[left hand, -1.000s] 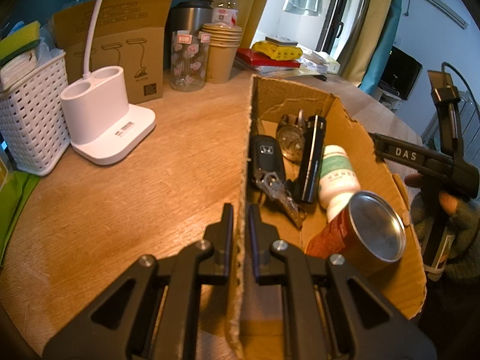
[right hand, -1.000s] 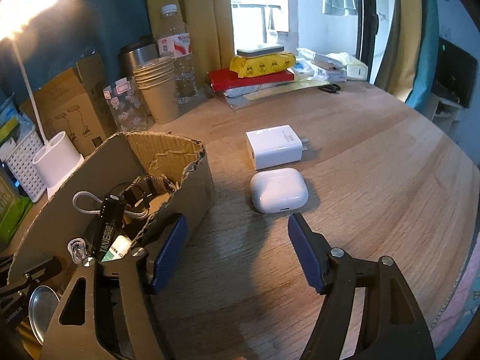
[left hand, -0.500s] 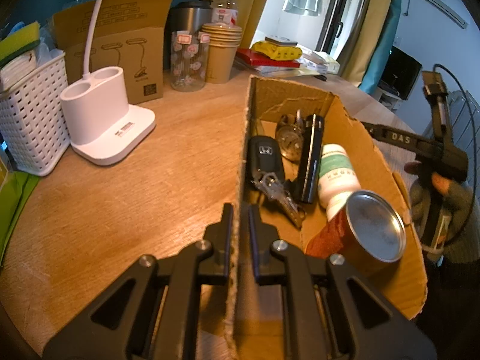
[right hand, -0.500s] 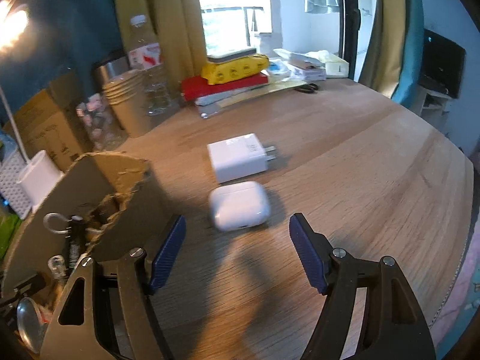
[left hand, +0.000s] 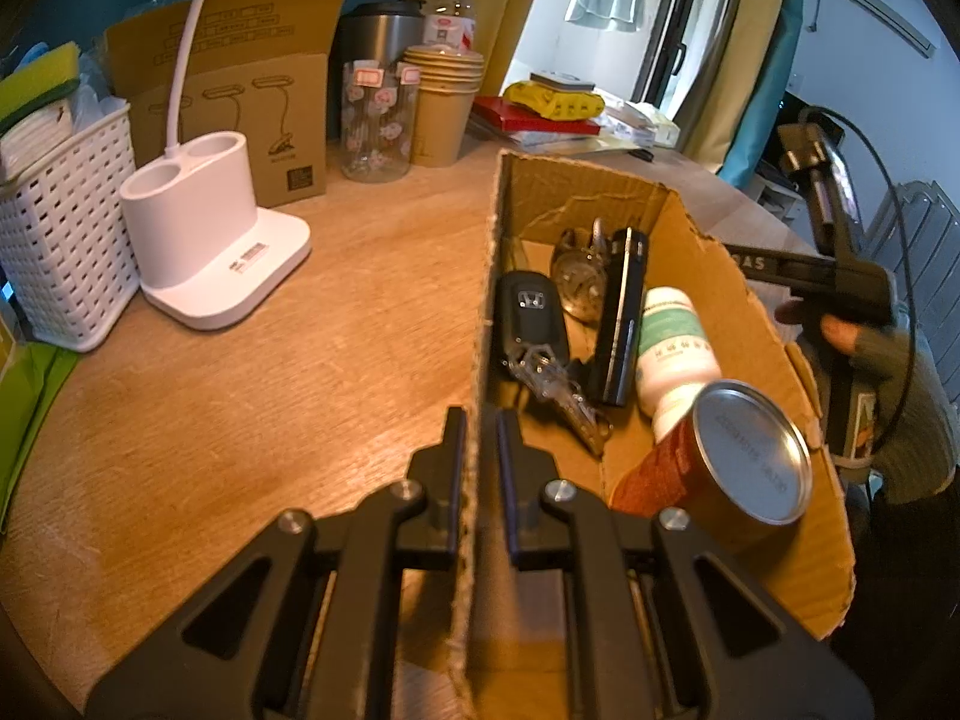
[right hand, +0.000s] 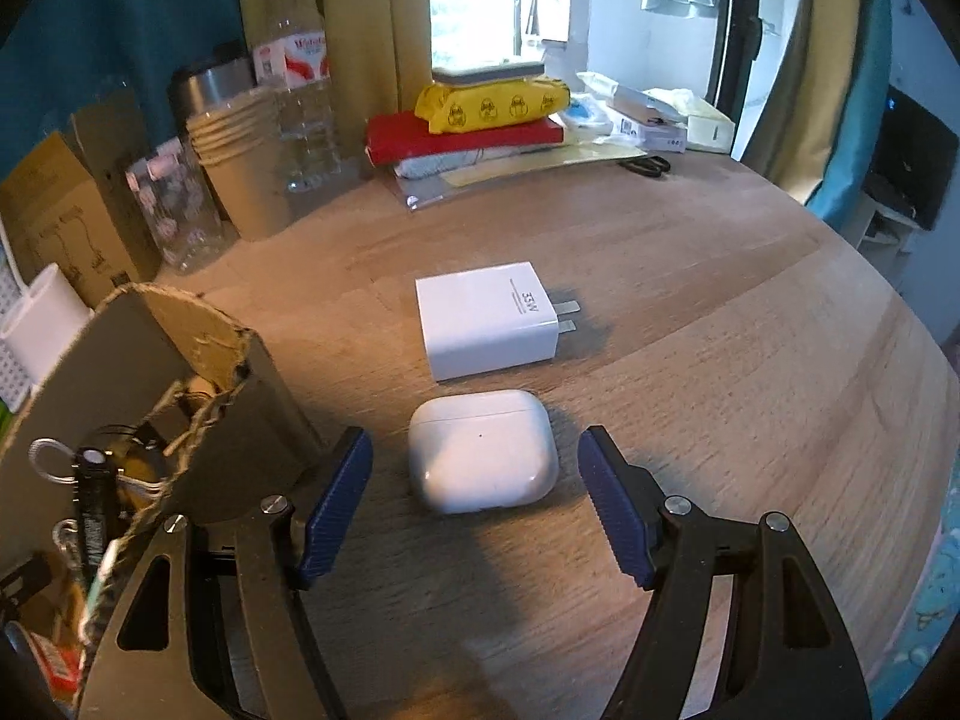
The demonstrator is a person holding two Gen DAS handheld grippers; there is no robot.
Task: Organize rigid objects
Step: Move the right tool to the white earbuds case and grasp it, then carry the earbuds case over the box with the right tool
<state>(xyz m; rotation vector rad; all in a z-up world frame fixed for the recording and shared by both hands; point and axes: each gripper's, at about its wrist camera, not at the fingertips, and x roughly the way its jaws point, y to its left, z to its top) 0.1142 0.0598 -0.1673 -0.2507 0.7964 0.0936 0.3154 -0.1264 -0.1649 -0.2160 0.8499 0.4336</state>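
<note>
From my left gripper's camera, the white lamp (left hand: 198, 48) runs out past the top edge, its head unseen, and my own gripper's body hides the near end of the cardboard box (left hand: 744, 324). The red can (left hand: 714, 468) covers the white pill bottle (left hand: 672, 342) at its cap end; the bottle's label print is too small to read. From my right gripper's camera, the box wall hides most of its contents, and the black torch (right hand: 90, 504) carries lettering I cannot make out.
</note>
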